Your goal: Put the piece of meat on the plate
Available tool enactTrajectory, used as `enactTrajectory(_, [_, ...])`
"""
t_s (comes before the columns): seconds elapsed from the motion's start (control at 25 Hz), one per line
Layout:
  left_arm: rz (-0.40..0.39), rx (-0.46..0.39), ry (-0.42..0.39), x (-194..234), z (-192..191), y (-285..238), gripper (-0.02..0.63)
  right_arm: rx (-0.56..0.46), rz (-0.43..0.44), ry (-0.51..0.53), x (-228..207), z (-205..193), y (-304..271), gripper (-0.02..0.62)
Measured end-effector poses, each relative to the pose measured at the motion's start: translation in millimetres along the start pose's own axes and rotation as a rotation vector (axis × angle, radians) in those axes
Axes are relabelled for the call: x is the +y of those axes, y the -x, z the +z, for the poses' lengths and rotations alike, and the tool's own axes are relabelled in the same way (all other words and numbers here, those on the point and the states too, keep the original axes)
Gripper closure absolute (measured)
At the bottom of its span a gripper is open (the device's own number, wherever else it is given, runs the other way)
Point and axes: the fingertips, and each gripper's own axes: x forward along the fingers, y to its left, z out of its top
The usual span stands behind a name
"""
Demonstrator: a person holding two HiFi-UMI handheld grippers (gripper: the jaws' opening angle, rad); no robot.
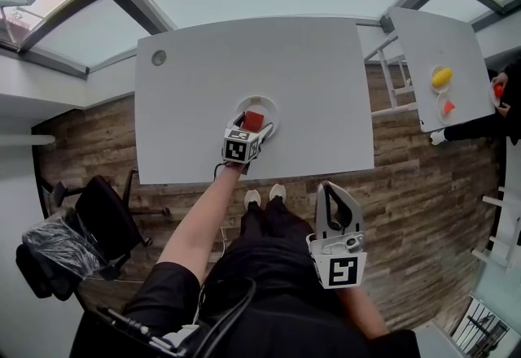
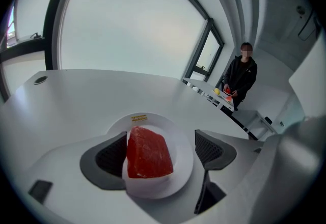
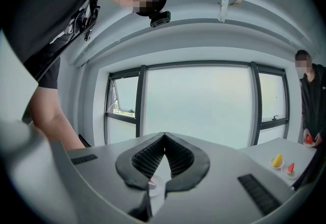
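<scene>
A red block of meat [image 2: 147,152] rests on the small white plate [image 2: 181,139], which sits on the white table [image 1: 309,80] near its front edge. My left gripper [image 2: 160,139] reaches down over the plate, open, with the meat between its jaws. The left pad stands right against the meat's side and the right pad is well apart from it. In the head view the meat [image 1: 254,120] shows just beyond the left gripper [image 1: 252,127] and its marker cube. My right gripper [image 1: 328,188] is held off the table by the person's legs, its jaws shut on nothing [image 3: 164,136].
A round cable hole [image 1: 159,58] marks the table's far left corner. A second white table [image 1: 440,63] at the right carries a yellow fruit [image 1: 440,76] and red pieces, and a person [image 2: 242,78] stands beside it. A black office chair [image 1: 102,214] stands on the wood floor at the left.
</scene>
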Motion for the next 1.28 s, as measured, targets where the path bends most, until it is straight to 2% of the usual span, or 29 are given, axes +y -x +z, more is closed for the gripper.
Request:
enactTrajectory(0.12, [0.001, -0.001, -0.022, -2, 2, 0, 0.180, 0.007, -0.004, 0.001, 2, -1, 3, 0.592])
enactTrajectory(0.2, [0.004, -0.045, -0.055, -6, 14, 4, 0.157, 0.011, -0.006, 0.000, 3, -1, 4, 0.592])
enactTrajectory(0.4, [-0.008, -0.121, -0.115, -19, 32, 18, 0.155, -0.002, -0.004, 0.001, 8, 4, 3, 0.592])
enactTrajectory(0.6, [0.006, -0.215, -0.137, -26, 46, 48, 0.155, -0.020, 0.004, -0.010, 11, 7, 3, 0.592])
enactTrajectory(0.76, [0.003, -0.274, -0.151, -39, 56, 80, 0.155, -0.026, 0.014, -0.066, 18, 8, 2, 0.592])
enactTrajectory(0.92, [-0.023, -0.341, -0.130, -60, 69, 123, 0.158, -0.043, 0.030, -0.094, 26, 14, 5, 0.592])
enactTrajectory(0.96, [-0.022, -0.362, -0.130, -64, 69, 134, 0.191, -0.048, 0.032, -0.099, 28, 15, 7, 0.592])
enactTrajectory(1.04, [-0.011, -0.418, -0.145, -73, 75, 161, 0.377, -0.059, 0.039, -0.102, 30, 18, 9, 0.592])
enactTrajectory(1.08, [0.003, -0.447, -0.157, -78, 79, 177, 0.449, -0.067, 0.043, -0.102, 31, 20, 10, 0.592])
enactTrajectory(1.12, [0.023, -0.474, -0.171, -83, 84, 193, 0.554, -0.077, 0.048, -0.102, 33, 22, 11, 0.592])
enactTrajectory(1.16, [0.039, -0.500, -0.181, -89, 89, 209, 0.603, -0.086, 0.053, -0.104, 35, 25, 13, 0.592])
enactTrajectory(1.28, [0.061, -0.566, -0.187, -105, 96, 253, 0.603, -0.102, 0.067, -0.127, 40, 28, 16, 0.592])
